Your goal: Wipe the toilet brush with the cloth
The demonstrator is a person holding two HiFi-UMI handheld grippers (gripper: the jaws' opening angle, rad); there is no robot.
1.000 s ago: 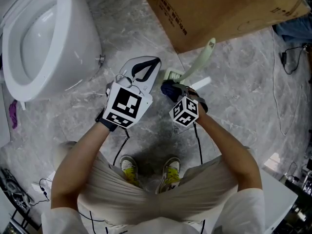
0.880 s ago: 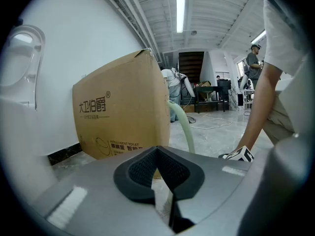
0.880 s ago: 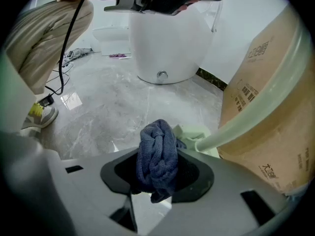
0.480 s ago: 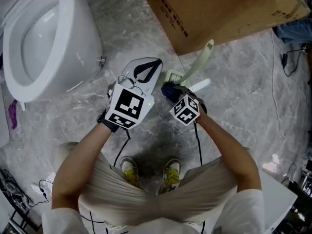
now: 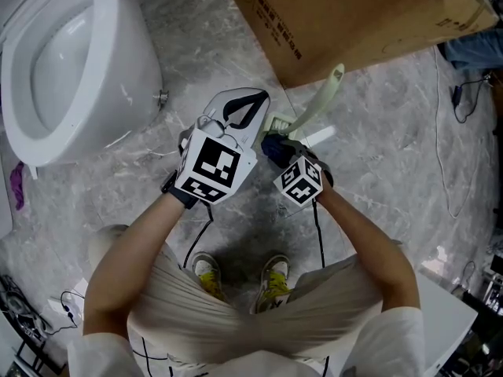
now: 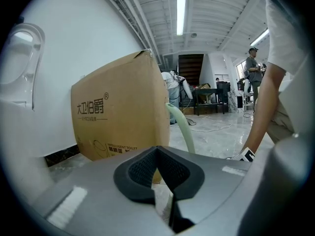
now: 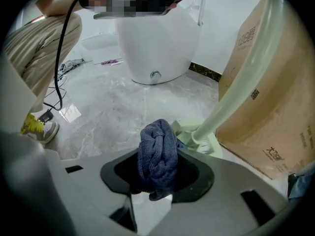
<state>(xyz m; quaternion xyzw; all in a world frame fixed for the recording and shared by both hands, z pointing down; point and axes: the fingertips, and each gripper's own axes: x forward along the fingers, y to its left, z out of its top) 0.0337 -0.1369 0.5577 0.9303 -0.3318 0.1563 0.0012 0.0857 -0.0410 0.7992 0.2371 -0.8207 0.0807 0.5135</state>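
Observation:
The pale green toilet brush (image 5: 318,100) leans up out of its green holder (image 7: 199,137) on the floor, its handle (image 7: 243,80) slanting toward the cardboard box. My right gripper (image 5: 273,146) is shut on a bunched dark blue cloth (image 7: 158,154), held low right beside the bottom of the handle; I cannot tell whether they touch. My left gripper (image 5: 245,107) hovers just left of the brush, jaws shut with nothing between them (image 6: 157,154). The brush handle (image 6: 183,129) rises just behind its tips.
A big cardboard box (image 5: 354,14) stands close behind the brush. A white toilet (image 5: 71,61) is at the left. The floor is grey marble tile (image 5: 385,155), with cables (image 5: 452,144) at the right. The person's shoes (image 5: 240,277) are below the grippers.
My left gripper has shifted slightly up and right, toward the brush. The right gripper with the cloth has hardly moved.

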